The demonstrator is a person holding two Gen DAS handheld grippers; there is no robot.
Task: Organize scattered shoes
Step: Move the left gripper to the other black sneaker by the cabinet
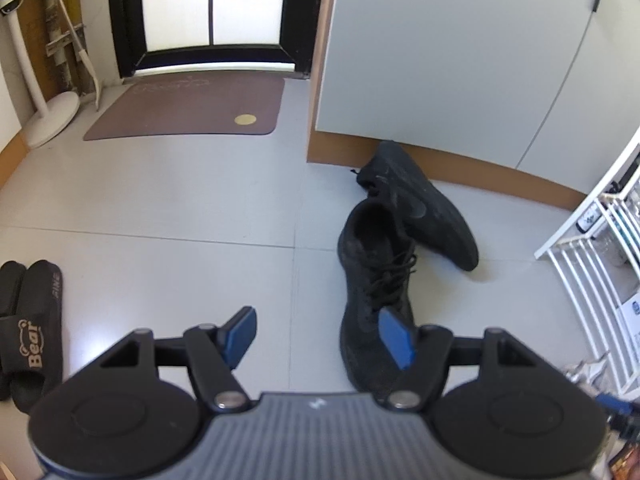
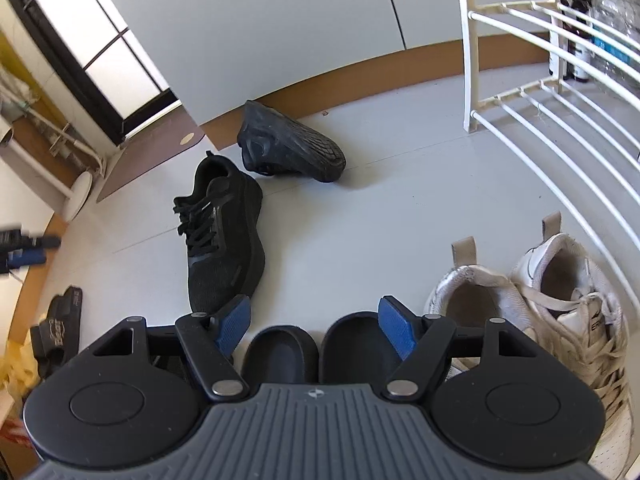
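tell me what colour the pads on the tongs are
Blue, on both tongs; the right wrist view shows the pads best.

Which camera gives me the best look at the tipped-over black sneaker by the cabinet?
The right wrist view. There the tipped-over black sneaker lies on its side with its whole tread facing the camera, unobstructed. The left wrist view shows its upper side instead, with the upright black sneaker overlapping its heel end.

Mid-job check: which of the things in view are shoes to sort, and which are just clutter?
Job:
upright black sneaker
tipped black sneaker
white sneakers
Bear slippers
black slides

Lying about:
doormat
white rack
fan stand
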